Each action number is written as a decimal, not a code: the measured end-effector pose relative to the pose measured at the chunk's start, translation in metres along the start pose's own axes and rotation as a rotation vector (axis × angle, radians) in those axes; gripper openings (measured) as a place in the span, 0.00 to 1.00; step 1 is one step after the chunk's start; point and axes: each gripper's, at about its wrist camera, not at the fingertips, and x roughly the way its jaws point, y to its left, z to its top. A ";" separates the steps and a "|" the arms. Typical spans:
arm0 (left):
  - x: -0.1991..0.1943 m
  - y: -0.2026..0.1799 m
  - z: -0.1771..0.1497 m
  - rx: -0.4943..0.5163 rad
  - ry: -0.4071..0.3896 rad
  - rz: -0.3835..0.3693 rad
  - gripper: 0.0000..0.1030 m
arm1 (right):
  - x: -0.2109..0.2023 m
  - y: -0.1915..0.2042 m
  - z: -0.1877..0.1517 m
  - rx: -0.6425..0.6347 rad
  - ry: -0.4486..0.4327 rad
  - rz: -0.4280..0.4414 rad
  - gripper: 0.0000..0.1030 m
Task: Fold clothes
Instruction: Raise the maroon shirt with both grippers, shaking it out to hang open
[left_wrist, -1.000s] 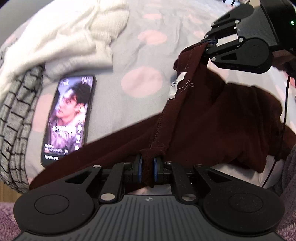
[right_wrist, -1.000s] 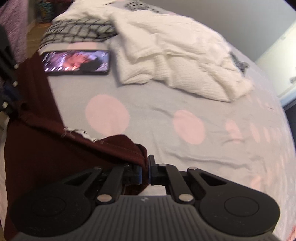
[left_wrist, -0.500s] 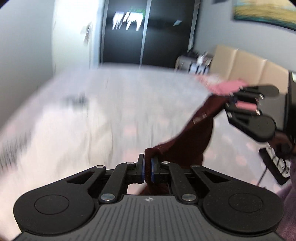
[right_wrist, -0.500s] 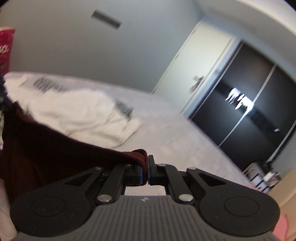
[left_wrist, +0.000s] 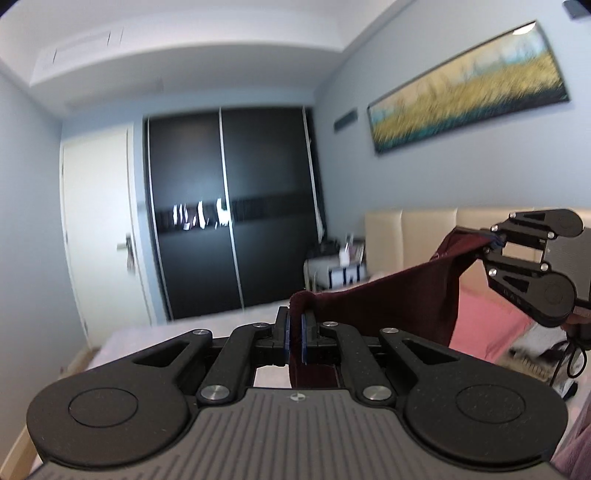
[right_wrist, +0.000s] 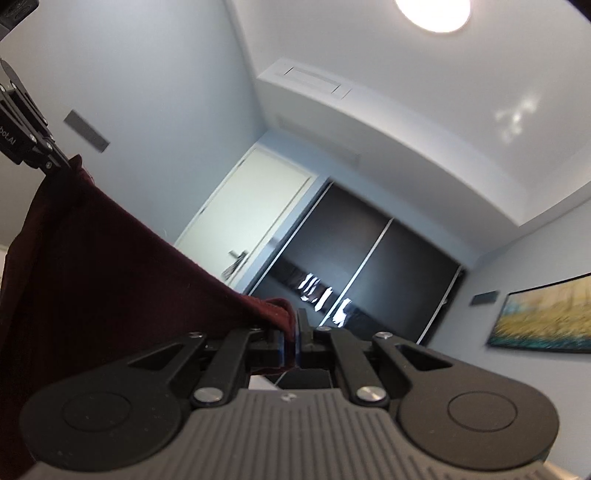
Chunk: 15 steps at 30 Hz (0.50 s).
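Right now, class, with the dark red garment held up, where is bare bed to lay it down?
Free: the pale bed strip between the left gripper and the black sliding wardrobe. Crowded: the right side, where pink bedding and a cluttered bedside table meet the beige headboard. The rest is hidden.

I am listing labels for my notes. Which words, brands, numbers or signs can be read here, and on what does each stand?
"bot.AI", its start cut off by the picture's edge: on the left gripper, seen from the right wrist.
Faint letters on the right gripper: too small to read.
Cloth and painting: no text shows.
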 end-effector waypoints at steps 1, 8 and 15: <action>-0.006 -0.004 0.002 0.010 -0.020 0.006 0.03 | -0.006 -0.003 0.005 -0.007 -0.010 -0.012 0.06; -0.043 -0.023 0.014 0.026 -0.167 0.035 0.03 | -0.040 -0.014 0.030 -0.017 -0.074 -0.096 0.06; -0.054 -0.036 0.041 0.091 -0.243 0.062 0.03 | -0.058 -0.013 0.041 -0.022 -0.103 -0.110 0.06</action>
